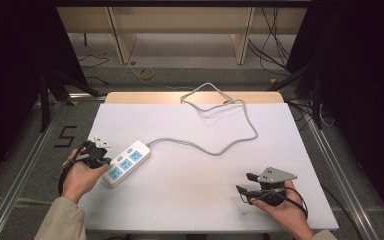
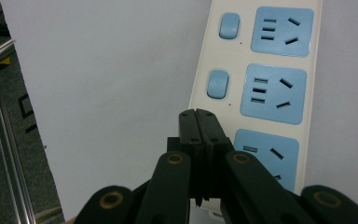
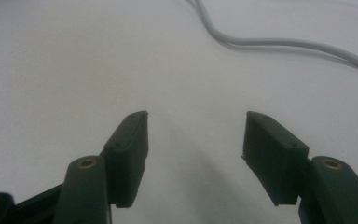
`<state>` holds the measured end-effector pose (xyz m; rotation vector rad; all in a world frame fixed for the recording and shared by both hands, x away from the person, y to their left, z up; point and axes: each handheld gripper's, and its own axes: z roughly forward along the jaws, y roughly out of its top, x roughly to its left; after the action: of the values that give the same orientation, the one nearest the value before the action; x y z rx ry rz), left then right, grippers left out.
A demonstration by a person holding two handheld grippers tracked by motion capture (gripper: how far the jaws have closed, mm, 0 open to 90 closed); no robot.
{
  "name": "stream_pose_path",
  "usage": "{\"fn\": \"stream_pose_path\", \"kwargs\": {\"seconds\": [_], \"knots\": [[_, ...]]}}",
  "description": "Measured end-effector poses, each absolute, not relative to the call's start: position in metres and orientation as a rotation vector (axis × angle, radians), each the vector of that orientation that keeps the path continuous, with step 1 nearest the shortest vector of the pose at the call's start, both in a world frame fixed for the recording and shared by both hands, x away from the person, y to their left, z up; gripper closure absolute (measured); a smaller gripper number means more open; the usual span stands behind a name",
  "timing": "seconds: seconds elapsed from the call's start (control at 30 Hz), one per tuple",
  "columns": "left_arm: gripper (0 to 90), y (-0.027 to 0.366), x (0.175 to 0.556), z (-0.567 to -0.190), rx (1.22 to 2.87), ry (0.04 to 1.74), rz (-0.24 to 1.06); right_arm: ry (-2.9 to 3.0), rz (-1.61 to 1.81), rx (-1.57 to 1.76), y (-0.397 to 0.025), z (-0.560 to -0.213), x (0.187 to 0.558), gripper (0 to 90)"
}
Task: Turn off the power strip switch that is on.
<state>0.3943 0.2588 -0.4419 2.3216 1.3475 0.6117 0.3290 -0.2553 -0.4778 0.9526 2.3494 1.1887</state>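
A white power strip (image 1: 125,162) with blue sockets and blue switches lies flat on the white table (image 1: 205,205) at the left. Its grey cable (image 1: 215,150) winds across the table to the far edge. My left gripper (image 1: 100,161) is at the strip's near end, held in a hand. In the left gripper view its jaws are pressed together with nothing between them, tips (image 2: 198,115) over the long edge of the power strip (image 2: 261,88). My right gripper (image 1: 246,183) rests at the front right, open and empty. In its own view the right gripper (image 3: 196,135) faces bare table, the cable (image 3: 279,44) beyond.
Metal frame rails (image 1: 25,170) run along both sides of the table. A black "5" mark (image 1: 66,136) is on the floor at the left. Wooden furniture legs (image 1: 122,45) and loose floor cables (image 1: 145,74) lie beyond the far edge.
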Motion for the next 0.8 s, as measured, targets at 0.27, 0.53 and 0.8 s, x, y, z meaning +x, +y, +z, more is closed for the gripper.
{"fn": "stream_pose_path", "kwargs": {"seconds": [0.27, 0.53, 0.8], "knots": [[89.6, 0.2595, 0.3966, -0.4461, 2.338, 1.353, 0.597, 2.349, 1.189, 0.951, -0.2552, -0.4777, 0.3291, 41.3], [89.6, 0.2589, 0.3978, -0.4480, 2.339, 1.353, 0.589, 2.350, 1.189, 0.951, -0.2552, -0.4778, 0.3291, 41.3], [89.6, 0.2584, 0.3980, -0.4480, 2.337, 1.350, 0.578, 2.349, 1.189, 0.950, -0.2552, -0.4776, 0.3289, 41.3]]}}
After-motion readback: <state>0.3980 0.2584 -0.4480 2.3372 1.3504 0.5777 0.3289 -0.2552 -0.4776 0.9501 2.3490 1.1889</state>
